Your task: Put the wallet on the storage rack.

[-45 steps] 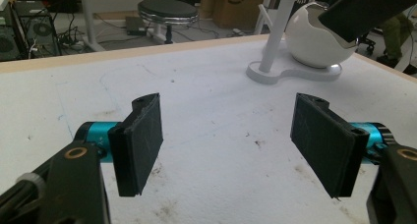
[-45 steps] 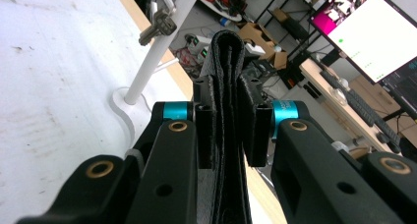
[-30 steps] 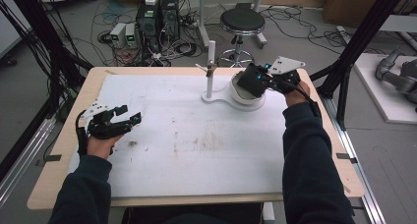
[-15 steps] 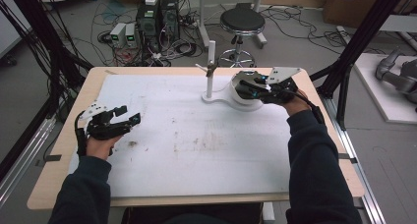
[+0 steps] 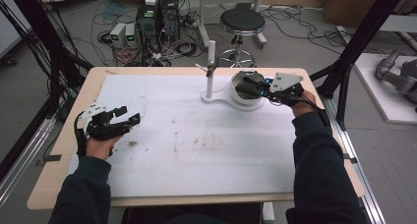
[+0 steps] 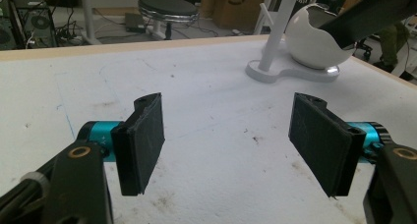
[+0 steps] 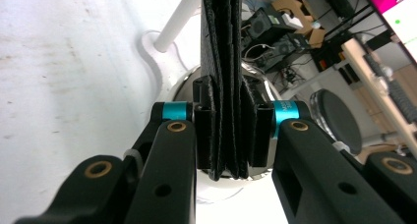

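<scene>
Your right gripper [image 5: 253, 86] has just closed on a folded black wallet [image 7: 221, 62] inside the white bowl [image 5: 239, 97] at two o'clock. Your left gripper [image 5: 129, 117] rests at nine o'clock, jaws apart, gripping nothing.

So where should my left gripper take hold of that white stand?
By its upright post, from the bare-table side: it's slim, vertical and free, while the bowl is wide and has the right gripper clamping a black folded wallet over it.

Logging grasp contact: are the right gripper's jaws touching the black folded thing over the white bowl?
Touching. In the right gripper view, both jaws of the right gripper press flat against the black folded thing, no gap.
</scene>
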The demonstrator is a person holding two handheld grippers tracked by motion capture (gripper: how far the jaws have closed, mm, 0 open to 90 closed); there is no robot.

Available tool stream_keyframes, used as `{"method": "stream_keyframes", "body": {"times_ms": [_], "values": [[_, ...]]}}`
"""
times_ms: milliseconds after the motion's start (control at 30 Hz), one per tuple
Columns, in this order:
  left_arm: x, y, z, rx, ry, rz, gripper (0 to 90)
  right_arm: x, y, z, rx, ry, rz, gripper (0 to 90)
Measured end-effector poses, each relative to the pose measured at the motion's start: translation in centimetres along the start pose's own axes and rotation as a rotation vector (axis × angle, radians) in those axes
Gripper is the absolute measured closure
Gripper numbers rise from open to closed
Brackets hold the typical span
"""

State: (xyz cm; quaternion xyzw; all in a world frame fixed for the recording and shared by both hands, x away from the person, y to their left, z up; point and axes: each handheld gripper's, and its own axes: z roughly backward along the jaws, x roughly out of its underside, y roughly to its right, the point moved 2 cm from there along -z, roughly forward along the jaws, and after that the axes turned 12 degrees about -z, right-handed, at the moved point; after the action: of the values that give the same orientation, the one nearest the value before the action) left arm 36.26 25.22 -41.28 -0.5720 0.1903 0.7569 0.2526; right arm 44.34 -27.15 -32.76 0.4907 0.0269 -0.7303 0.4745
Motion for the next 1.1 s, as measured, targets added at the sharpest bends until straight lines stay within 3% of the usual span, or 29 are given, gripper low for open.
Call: {"method": "stream_keyframes", "body": {"times_ms": [167, 233, 367, 467, 600, 667, 833, 867, 933, 1100], "values": [[0.1, -0.1, -0.1, 0.001, -0.002, 0.007, 29.7, -0.9, 0.4, -0.1, 0.048, -0.017, 0.122, 78.7], [0.1, -0.1, -0.1, 0.002, -0.003, 0.01, 29.8, -0.9, 0.6, -0.3, 0.058, -0.005, 0.136, 78.5], [0.2, -0.1, 0.0, 0.0, -0.002, 0.016, 30.2, -0.4, 0.1, -1.2, 0.001, -0.014, 0.164, 77.5], [0.3, -0.1, 0.1, 0.002, -0.003, 0.018, 30.2, 0.2, -0.2, -1.5, -0.064, -0.006, 0.09, 73.4], [0.3, -0.1, 0.1, 0.001, 0.0, 0.018, 30.3, 0.7, 0.0, -1.6, -0.131, -0.031, -0.065, 64.9], [0.2, -0.1, 0.1, 0.0, 0.005, 0.024, 30.5, 0.7, 0.3, -1.8, -0.166, -0.033, -0.17, 57.2], [0.2, -0.3, 0.3, -0.003, 0.003, 0.022, 30.5, 1.2, 0.5, -1.8, -0.188, -0.02, -0.33, 44.8], [0.3, -0.3, 0.3, -0.002, 0.005, 0.024, 30.5, 1.3, 0.5, -1.7, -0.194, -0.018, -0.358, 44.4], [0.3, -0.3, 0.3, -0.002, 0.005, 0.024, 30.6, 1.7, 0.3, -1.6, -0.164, -0.005, -0.367, 45.9], [0.2, -0.2, 0.3, -0.002, 0.008, 0.022, 30.9, 3.3, -0.3, -1.4, -0.205, 0.035, -0.449, 47.4]]}}
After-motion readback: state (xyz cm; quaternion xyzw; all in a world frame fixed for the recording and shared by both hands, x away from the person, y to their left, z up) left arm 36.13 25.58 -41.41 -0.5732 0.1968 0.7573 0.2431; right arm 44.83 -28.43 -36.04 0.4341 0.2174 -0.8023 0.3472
